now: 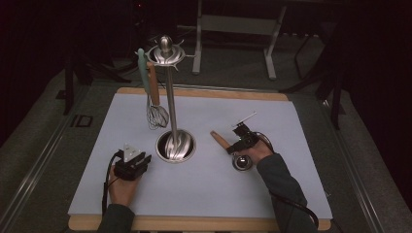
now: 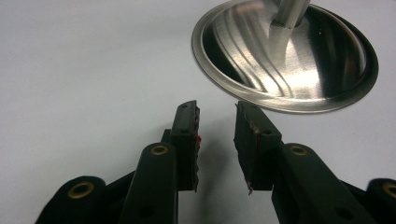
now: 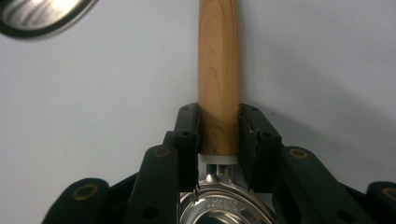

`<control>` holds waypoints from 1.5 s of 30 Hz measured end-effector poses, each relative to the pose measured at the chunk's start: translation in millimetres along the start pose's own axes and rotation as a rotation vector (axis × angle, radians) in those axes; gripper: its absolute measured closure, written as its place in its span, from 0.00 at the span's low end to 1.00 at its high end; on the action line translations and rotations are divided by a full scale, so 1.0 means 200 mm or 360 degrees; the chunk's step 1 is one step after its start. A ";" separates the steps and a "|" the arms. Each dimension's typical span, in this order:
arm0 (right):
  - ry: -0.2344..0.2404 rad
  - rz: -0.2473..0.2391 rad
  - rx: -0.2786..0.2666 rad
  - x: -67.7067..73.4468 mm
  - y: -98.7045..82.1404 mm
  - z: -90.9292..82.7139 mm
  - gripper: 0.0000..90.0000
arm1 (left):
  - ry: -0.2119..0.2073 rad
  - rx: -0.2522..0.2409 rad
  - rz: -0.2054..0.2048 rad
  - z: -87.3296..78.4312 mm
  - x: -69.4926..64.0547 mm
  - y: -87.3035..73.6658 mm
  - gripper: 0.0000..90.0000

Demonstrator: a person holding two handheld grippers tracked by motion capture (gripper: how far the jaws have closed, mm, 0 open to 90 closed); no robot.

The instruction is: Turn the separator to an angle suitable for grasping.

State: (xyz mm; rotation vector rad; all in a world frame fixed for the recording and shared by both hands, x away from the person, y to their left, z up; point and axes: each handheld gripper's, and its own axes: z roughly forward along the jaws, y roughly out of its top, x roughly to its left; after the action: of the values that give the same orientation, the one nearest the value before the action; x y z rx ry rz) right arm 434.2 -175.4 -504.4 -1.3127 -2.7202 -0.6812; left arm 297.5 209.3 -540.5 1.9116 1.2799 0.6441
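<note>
A ladle lies on the white mat [image 1: 282,145] right of a steel utensil stand [image 1: 176,145]. Its wooden handle [image 1: 218,140] [image 3: 218,60] points up-left and its steel bowl [image 1: 241,162] [image 3: 224,205] lies under my right hand. My right gripper [image 1: 231,147] [image 3: 218,116] has both pads against the handle just above the metal neck. My left gripper [image 1: 145,158] [image 2: 217,116] rests on the mat left of the stand's round base [image 2: 285,56], open, nothing between its fingers. A whisk [image 1: 156,115] and a teal utensil [image 1: 142,68] hang from the stand's top ring.
The stand's tall pole [image 1: 170,97] rises between my two hands. The mat covers a wooden table whose front edge [image 1: 194,224] runs along the bottom. Behind the table stands a metal frame [image 1: 233,29] in the dark.
</note>
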 end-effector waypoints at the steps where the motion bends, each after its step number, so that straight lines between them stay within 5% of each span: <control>1: -0.0013 -0.0027 0.0023 0.01 0.01 0.00 0.78 | 0.0000 0.0000 -0.0001 0.00 0.00 0.00 0.78; 12: -0.0130 -0.0137 0.0222 0.10 0.07 0.01 0.79 | -0.0003 0.0002 0.0002 0.00 0.00 0.00 0.78; 21: -0.0180 -0.0261 0.0301 0.17 0.08 0.01 0.79 | -0.0001 0.0008 0.0009 0.00 0.00 0.00 0.78; 45: -0.0132 -0.0274 0.0114 0.20 0.05 -0.06 0.79 | 0.0001 0.0017 0.0011 0.00 0.00 0.00 0.77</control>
State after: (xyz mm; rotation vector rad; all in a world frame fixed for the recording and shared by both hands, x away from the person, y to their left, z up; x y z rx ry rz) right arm 414.6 -145.1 -479.6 -1.1262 -2.9195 -0.5456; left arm 298.2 208.4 -540.6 1.9255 1.2802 0.6423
